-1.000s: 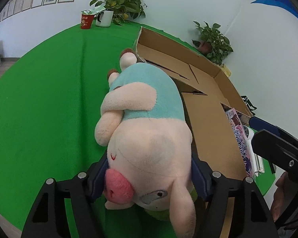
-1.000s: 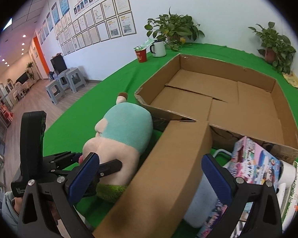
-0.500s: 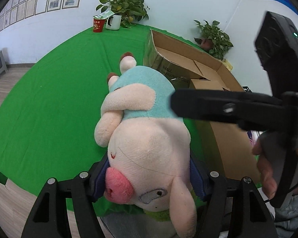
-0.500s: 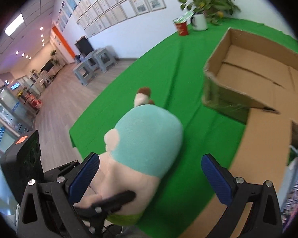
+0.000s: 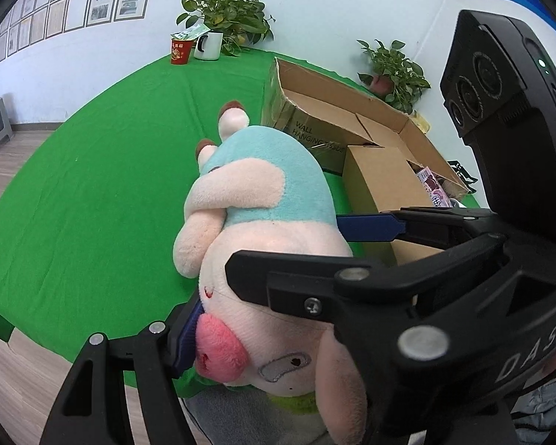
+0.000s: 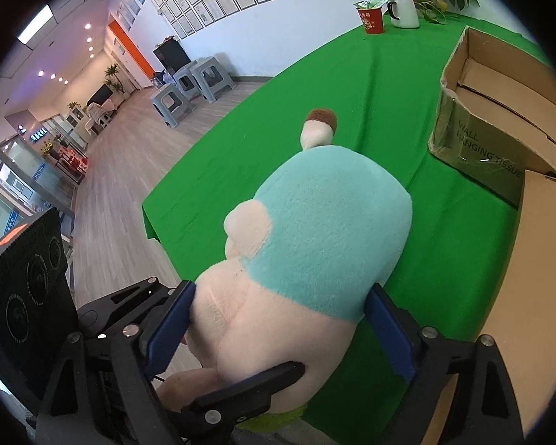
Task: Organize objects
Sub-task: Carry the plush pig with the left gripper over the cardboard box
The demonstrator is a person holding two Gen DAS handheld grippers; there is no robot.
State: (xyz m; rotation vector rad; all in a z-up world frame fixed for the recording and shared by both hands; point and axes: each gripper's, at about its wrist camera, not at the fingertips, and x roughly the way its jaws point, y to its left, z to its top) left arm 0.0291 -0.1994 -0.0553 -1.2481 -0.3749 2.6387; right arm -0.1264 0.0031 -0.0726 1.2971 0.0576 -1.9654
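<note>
A plush pig (image 5: pixel 263 200) with a teal back and pink snout hangs over the near edge of the green table (image 5: pixel 92 185). My left gripper (image 5: pixel 278 337) is shut on its head, one blue pad (image 5: pixel 189 330) pressing beside the snout. My right gripper (image 6: pixel 278 319) reaches in from the right. Its jaws are closing on the pig (image 6: pixel 326 241), just behind the head, and both blue pads (image 6: pixel 170 322) touch the plush. In the left wrist view one right finger (image 5: pixel 296 282) crosses the pig's face and its other pad (image 5: pixel 367 226) lies against the back.
An open cardboard box (image 5: pixel 315 92) stands at the right, one flap (image 5: pixel 381 178) folded toward me, with colourful packets (image 5: pixel 433 189) beyond it. A red cup (image 5: pixel 179 52), a white mug (image 5: pixel 208 46) and potted plants stand at the far edge. Grey stools (image 6: pixel 178 100) stand on the floor.
My right gripper swung left from over the box flap to the pig and its jaws narrowed around the body. The left gripper drew back toward the table's edge, still holding the head.
</note>
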